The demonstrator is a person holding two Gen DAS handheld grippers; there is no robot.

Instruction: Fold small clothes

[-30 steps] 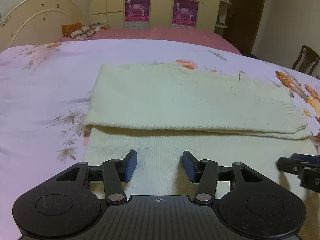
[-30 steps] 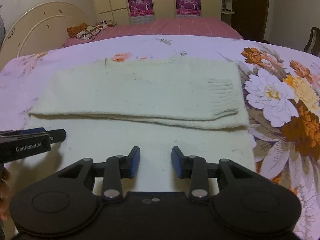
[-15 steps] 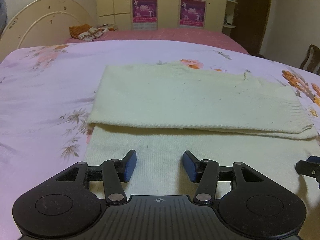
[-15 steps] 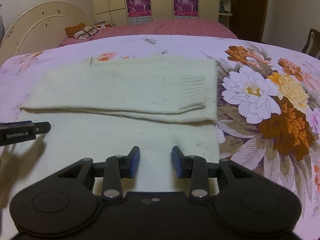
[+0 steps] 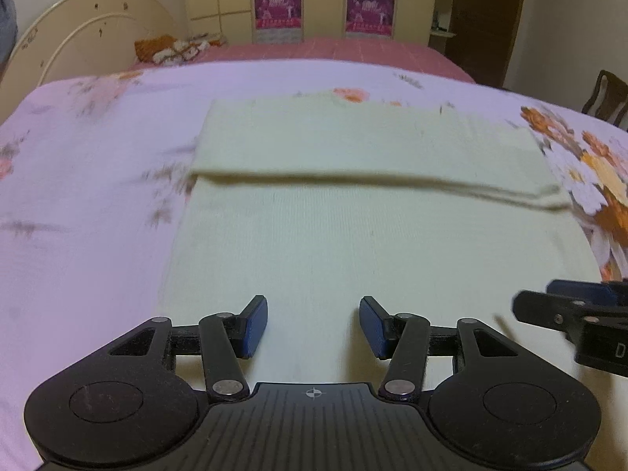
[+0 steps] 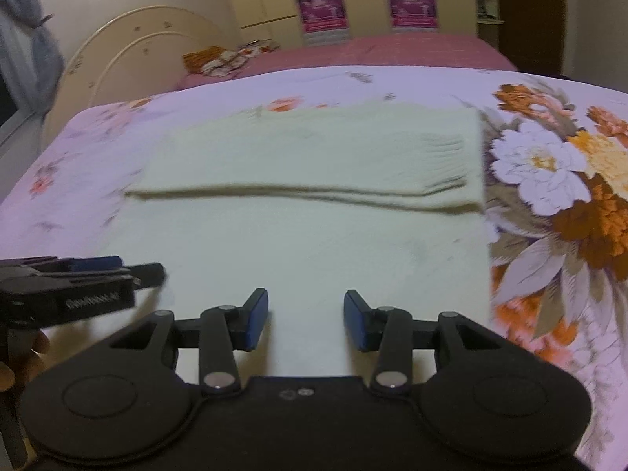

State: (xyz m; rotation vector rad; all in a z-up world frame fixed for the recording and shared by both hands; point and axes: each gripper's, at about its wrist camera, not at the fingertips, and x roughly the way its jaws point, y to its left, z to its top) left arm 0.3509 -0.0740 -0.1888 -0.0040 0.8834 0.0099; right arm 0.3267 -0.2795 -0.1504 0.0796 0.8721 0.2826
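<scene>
Floral bedsheet point(image 5: 86, 196) carries the cream knit sweater point(image 5: 353, 243), folded flat, its far part doubled over. Only the right view shows the ribbed cuff point(image 6: 443, 165) and large orange-and-white blooms point(image 6: 549, 180). Left tool point(image 5: 313, 325) is released above the knit; right tool point(image 6: 306, 324) is released, its jaws having just been widening, nothing between them.

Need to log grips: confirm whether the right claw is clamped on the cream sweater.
No: the right claw stands open above the cream sweater, with no fabric between its pads.
</scene>
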